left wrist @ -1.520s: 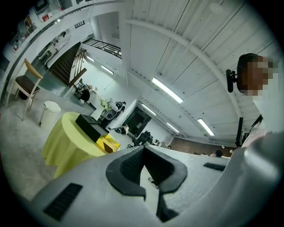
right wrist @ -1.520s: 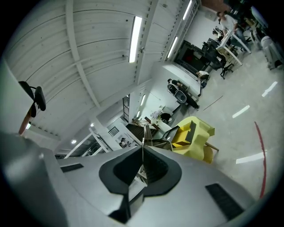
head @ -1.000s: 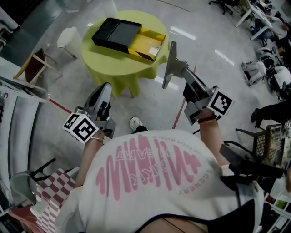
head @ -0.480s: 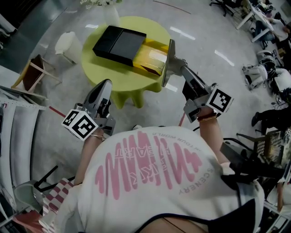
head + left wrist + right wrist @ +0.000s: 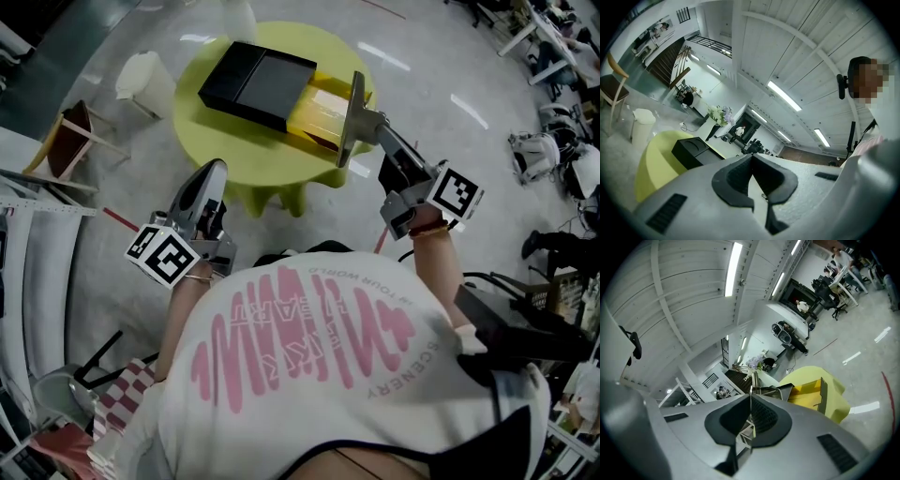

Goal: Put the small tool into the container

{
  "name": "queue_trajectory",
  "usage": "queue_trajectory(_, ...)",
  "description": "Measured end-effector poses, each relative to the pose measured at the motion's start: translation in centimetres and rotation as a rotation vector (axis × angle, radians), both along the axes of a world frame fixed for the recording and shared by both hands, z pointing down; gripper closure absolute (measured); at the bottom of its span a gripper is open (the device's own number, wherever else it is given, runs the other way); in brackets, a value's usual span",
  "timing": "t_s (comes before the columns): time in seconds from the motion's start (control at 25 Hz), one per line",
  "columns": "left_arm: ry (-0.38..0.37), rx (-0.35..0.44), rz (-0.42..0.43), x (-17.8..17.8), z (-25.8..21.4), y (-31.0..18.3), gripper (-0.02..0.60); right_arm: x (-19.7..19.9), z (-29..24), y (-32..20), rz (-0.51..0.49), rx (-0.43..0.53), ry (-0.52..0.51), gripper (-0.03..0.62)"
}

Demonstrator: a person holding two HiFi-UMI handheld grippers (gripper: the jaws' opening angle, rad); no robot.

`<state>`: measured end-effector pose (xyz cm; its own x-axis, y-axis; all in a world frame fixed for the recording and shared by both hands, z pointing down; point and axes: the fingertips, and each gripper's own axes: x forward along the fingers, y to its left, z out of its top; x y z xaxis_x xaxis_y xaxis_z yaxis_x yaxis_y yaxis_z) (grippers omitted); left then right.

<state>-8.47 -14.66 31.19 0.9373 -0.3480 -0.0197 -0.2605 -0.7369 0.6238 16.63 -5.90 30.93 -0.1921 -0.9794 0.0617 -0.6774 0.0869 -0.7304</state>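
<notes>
"SCENERY", upside down, on shirt (image 5: 309,375)

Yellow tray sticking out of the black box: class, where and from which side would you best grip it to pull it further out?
Grip the tray's thin upright end wall, the one nearest the person, coming from that side and a little above. That end juts clear of the black box toward the table's near edge, so it is exposed, while the far end sits under the box.
</notes>
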Motion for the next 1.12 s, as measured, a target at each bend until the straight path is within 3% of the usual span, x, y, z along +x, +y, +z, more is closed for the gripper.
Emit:
queue_trajectory(0.4,-0.023,-0.018,-0.072,-2.1,1.9,-1.0,0.574,-0.8,2.5,-3.0,-0.021,-0.053,-0.012,0.585)
queue_trajectory(0.84,-0.031,-0.07,-0.064,-0.3,3.7,-0.2,0.574,1.9,5.3,-3.5,0.035,-0.114,-0.049,0.583)
queue_trajectory(1.12,-0.039,-0.059,-0.126,0.9,4.2,-1.5,0.574,3.6,6.3,-6.8,-0.037,-0.122,-0.027,0.585)
